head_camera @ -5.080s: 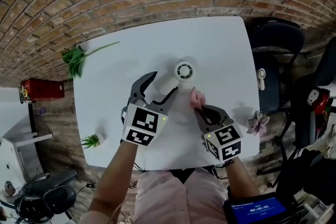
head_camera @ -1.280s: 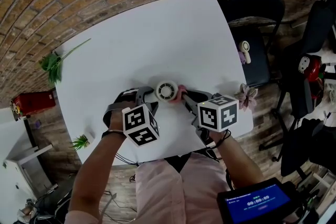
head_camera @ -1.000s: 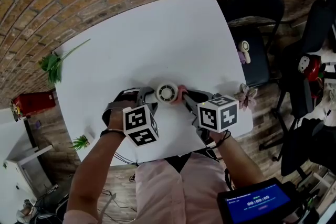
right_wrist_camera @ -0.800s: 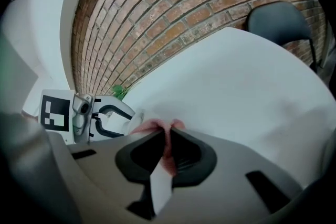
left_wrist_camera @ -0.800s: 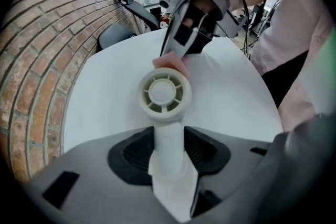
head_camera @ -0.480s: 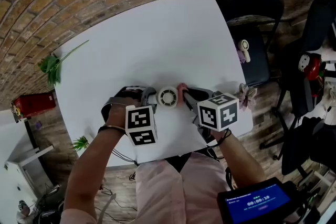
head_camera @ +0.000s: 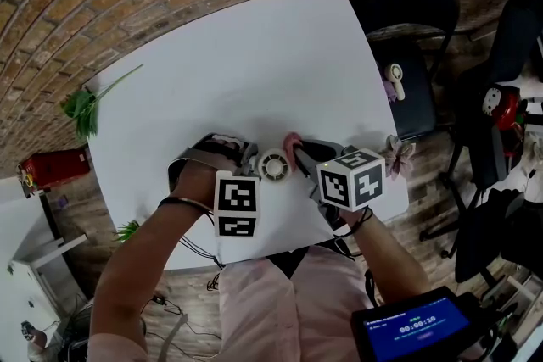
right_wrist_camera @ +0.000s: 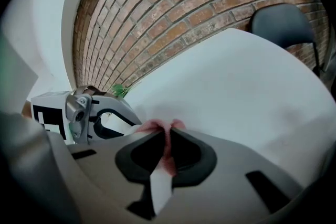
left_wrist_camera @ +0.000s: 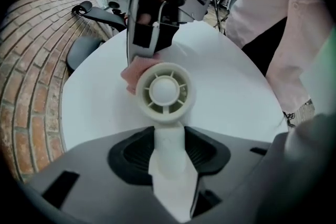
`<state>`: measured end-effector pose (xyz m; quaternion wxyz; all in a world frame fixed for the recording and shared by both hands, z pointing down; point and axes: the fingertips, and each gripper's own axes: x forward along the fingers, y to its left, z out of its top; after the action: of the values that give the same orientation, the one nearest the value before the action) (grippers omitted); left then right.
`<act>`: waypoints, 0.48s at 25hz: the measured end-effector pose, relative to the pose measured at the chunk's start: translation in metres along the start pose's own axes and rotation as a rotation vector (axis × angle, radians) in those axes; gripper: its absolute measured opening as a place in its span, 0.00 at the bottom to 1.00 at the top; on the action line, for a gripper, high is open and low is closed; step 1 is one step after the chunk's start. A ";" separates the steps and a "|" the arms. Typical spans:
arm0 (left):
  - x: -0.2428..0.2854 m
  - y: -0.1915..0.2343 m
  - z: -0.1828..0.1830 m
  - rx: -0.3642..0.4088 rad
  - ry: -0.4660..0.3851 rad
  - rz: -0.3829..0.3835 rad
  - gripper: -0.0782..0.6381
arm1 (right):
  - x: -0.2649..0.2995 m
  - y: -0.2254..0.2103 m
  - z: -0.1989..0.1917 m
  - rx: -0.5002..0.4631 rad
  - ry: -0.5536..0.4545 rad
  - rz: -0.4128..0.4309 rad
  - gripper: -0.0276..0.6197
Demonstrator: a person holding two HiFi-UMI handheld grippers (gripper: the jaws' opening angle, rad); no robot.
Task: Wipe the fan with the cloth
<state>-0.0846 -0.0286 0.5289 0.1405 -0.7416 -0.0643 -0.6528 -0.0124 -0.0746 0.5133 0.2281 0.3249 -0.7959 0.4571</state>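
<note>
A small white hand fan [head_camera: 273, 165] is held over the white table [head_camera: 237, 64]. My left gripper [head_camera: 254, 163] is shut on its handle [left_wrist_camera: 169, 150], and the round grille [left_wrist_camera: 165, 91] faces the left gripper view. My right gripper [head_camera: 302, 155] is shut on a pink cloth [head_camera: 292, 145]. In the left gripper view the cloth [left_wrist_camera: 135, 72] lies against the far left rim of the fan head, with the right gripper [left_wrist_camera: 149, 34] above it. In the right gripper view the cloth [right_wrist_camera: 166, 136] bunches between the jaws of the right gripper [right_wrist_camera: 167, 144], and the left gripper [right_wrist_camera: 89, 110] shows at the left.
A green sprig [head_camera: 85, 106] lies at the table's left edge and a small plant [head_camera: 127, 229] at its near left corner. A paper flower [head_camera: 396, 155] sits at the right edge. A black chair [head_camera: 411, 21] with another small fan [head_camera: 394, 80] stands to the right. Brick wall behind.
My left hand has rolled, turning its marker cube and the fan with it; the fan head sits slightly lower, close beside the cloth. The right gripper has kept still.
</note>
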 end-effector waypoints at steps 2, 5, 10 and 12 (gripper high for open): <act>0.000 0.000 0.001 0.028 0.008 -0.005 0.37 | 0.002 0.001 0.002 -0.004 0.001 0.004 0.10; 0.001 -0.001 0.002 0.073 0.027 -0.008 0.37 | 0.004 0.003 0.003 -0.009 0.002 0.012 0.10; 0.001 -0.003 0.004 0.141 0.047 -0.003 0.37 | 0.001 0.003 0.010 -0.011 -0.012 0.021 0.10; 0.001 -0.003 0.005 0.162 0.051 0.002 0.37 | -0.004 -0.001 0.020 -0.028 -0.027 0.016 0.10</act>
<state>-0.0803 -0.0238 0.5299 0.2026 -0.7111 -0.1126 -0.6638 -0.0102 -0.0913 0.5018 0.2182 0.3212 -0.8080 0.4431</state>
